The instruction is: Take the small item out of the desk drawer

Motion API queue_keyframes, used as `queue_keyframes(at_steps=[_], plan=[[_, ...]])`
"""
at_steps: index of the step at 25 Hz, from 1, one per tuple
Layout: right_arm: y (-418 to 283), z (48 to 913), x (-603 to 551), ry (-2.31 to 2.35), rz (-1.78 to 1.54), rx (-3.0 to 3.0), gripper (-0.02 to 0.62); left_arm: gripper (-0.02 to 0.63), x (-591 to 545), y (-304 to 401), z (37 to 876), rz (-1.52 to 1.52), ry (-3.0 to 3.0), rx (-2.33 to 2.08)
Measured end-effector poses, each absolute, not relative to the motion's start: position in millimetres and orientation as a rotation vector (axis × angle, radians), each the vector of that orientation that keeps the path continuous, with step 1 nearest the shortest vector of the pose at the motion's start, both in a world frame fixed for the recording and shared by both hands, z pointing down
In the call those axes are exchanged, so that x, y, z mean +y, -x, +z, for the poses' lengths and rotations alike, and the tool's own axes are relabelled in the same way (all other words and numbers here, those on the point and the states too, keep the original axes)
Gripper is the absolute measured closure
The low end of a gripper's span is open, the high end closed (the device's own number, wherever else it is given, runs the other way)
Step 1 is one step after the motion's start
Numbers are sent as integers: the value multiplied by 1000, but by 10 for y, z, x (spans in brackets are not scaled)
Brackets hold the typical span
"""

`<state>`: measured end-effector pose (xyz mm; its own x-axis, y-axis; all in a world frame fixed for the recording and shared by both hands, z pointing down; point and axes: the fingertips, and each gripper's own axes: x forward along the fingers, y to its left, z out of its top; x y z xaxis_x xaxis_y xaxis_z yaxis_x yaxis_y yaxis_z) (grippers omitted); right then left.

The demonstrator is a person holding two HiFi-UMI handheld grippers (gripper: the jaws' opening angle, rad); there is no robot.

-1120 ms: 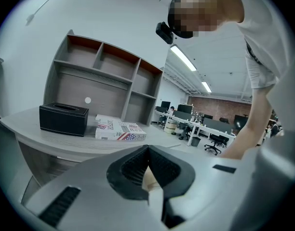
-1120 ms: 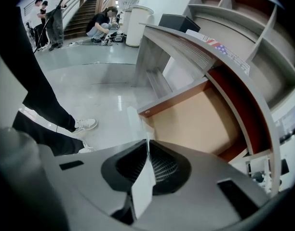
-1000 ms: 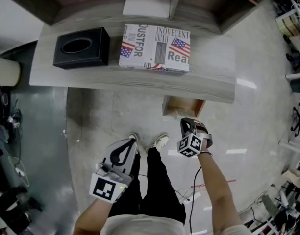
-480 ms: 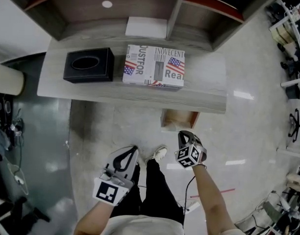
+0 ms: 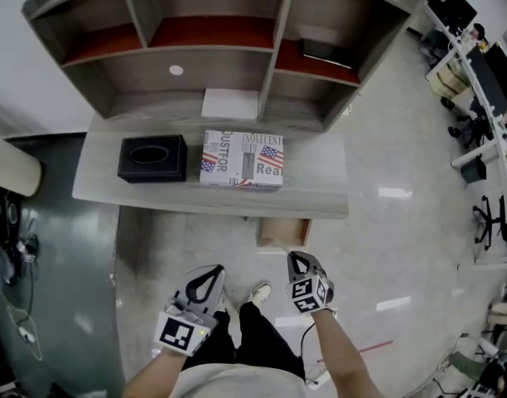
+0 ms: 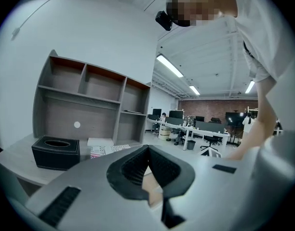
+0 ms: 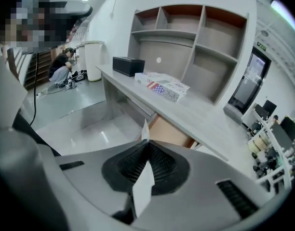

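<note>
The wooden desk drawer (image 5: 282, 232) stands pulled out under the desk's front edge, and its tan inside (image 7: 169, 132) also shows in the right gripper view. My right gripper (image 5: 296, 260) hangs just in front of the drawer, shut on a thin white card (image 7: 143, 186). The card stands on edge between the black pads, and its top corner pokes out past the tips. My left gripper (image 5: 211, 271) is lower left, over the floor by my feet. Its jaws (image 6: 148, 149) are shut with nothing between them.
On the grey desk (image 5: 320, 177) sit a black tissue box (image 5: 152, 158), a box printed with flags (image 5: 241, 159) and a white sheet (image 5: 229, 104). A shelf unit (image 5: 278, 52) rises behind them. Glossy floor spreads to the right, with office desks (image 5: 477, 65) far right.
The desk and drawer have drawn farther away in the head view and the shelf unit has come into sight. Both grippers have moved back from the desk, still shut.
</note>
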<state>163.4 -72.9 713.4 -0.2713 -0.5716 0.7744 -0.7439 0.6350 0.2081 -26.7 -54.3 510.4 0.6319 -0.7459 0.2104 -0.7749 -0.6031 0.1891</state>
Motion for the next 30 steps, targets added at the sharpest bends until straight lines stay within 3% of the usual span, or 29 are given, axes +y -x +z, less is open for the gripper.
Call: queue_keyframes(at_steps=[17,30], plan=[[-1935,5660,-789,-1387,247,-2054,572,588,-729,484,4274,35,-2720,-1345],[-2148,4065,-881,-1674,98,-2234,572,588,-848,619,3716,-100,-2787,-1438]])
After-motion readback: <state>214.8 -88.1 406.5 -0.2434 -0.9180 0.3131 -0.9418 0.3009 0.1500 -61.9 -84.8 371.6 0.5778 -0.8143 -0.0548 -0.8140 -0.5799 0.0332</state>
